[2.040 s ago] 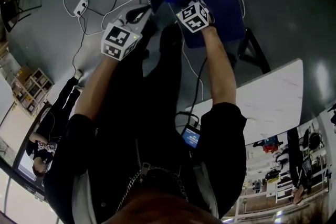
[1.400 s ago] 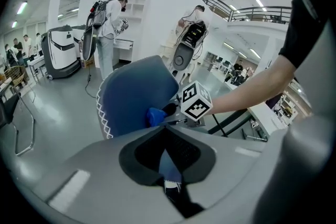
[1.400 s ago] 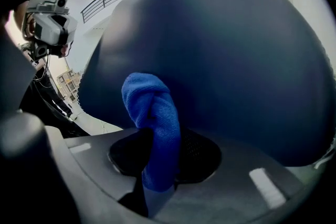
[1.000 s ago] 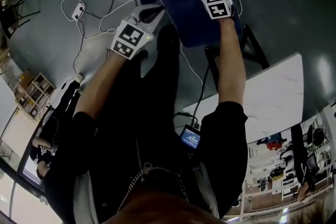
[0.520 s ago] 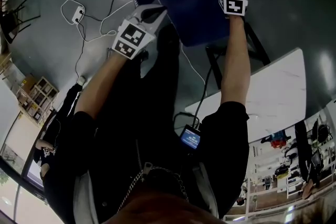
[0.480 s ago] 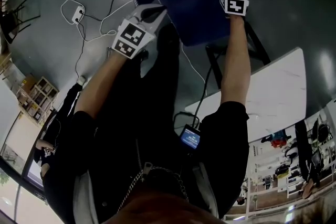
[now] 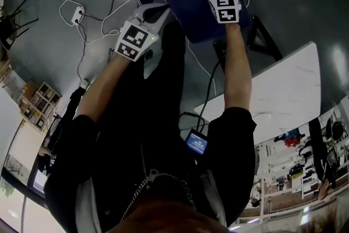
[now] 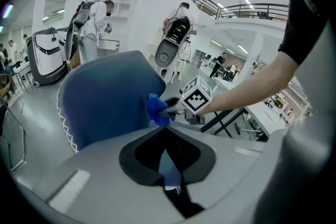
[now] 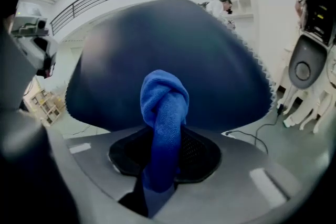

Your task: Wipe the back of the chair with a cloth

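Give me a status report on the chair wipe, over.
Right gripper shut on blue cloth, pressed against chair back. Left gripper clamped, apparently on the chair's stitched edge. Nothing blocks the wipe.

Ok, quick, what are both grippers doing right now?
Left gripper: jaws closed, nothing between them.
Right gripper: jaws closed on the blue cloth.

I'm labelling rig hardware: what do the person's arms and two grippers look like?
Both the left gripper and right gripper have pale grey bodies, each carrying a white cube with black square markers. The person wears black short sleeves.
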Action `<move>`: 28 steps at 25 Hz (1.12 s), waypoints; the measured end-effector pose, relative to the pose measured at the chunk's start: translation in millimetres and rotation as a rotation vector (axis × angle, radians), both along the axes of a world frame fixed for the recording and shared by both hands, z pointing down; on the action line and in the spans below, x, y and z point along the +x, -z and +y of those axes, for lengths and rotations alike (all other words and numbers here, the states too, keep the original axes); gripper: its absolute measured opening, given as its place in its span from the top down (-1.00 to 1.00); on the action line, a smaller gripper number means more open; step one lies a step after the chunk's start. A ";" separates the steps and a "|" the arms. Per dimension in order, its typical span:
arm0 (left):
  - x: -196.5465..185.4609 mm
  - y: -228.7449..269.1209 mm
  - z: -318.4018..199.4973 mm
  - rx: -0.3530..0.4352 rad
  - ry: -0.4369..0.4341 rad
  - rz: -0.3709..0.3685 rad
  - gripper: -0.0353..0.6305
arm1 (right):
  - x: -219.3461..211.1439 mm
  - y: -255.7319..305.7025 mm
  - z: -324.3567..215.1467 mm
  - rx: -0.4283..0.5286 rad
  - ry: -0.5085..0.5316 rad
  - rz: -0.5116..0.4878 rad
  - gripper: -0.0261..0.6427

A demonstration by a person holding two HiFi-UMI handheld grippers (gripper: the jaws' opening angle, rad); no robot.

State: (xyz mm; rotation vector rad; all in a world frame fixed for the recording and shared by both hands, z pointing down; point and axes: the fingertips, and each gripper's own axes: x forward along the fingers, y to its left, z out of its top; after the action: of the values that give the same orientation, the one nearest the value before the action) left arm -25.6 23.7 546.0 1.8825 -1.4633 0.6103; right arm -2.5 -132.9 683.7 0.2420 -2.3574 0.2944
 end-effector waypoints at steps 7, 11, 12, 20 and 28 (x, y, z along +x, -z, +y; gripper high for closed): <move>-2.6 -20.0 22.5 -0.019 0.072 0.001 0.87 | -34.9 -33.8 137.7 -0.083 0.325 0.019 0.59; -2.1 -36.5 40.2 -0.026 0.093 0.019 0.87 | -49.2 -51.5 197.0 -0.113 0.464 0.029 0.59; -2.0 -40.7 41.5 -0.025 0.096 0.018 0.87 | -52.6 -55.7 204.4 -0.117 0.483 0.029 0.59; -1.1 -62.4 54.3 -0.041 0.113 0.012 0.87 | -73.8 -73.3 199.4 -0.134 0.453 0.012 0.59; 0.5 -70.2 48.5 -0.046 0.112 0.011 0.87 | -75.3 -77.2 150.2 -0.132 0.392 0.007 0.59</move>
State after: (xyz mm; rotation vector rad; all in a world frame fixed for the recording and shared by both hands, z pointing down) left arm -25.1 72.2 616.2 1.7530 -1.5241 0.5744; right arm -77.8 17.3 760.9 -0.2798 -2.3058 0.2545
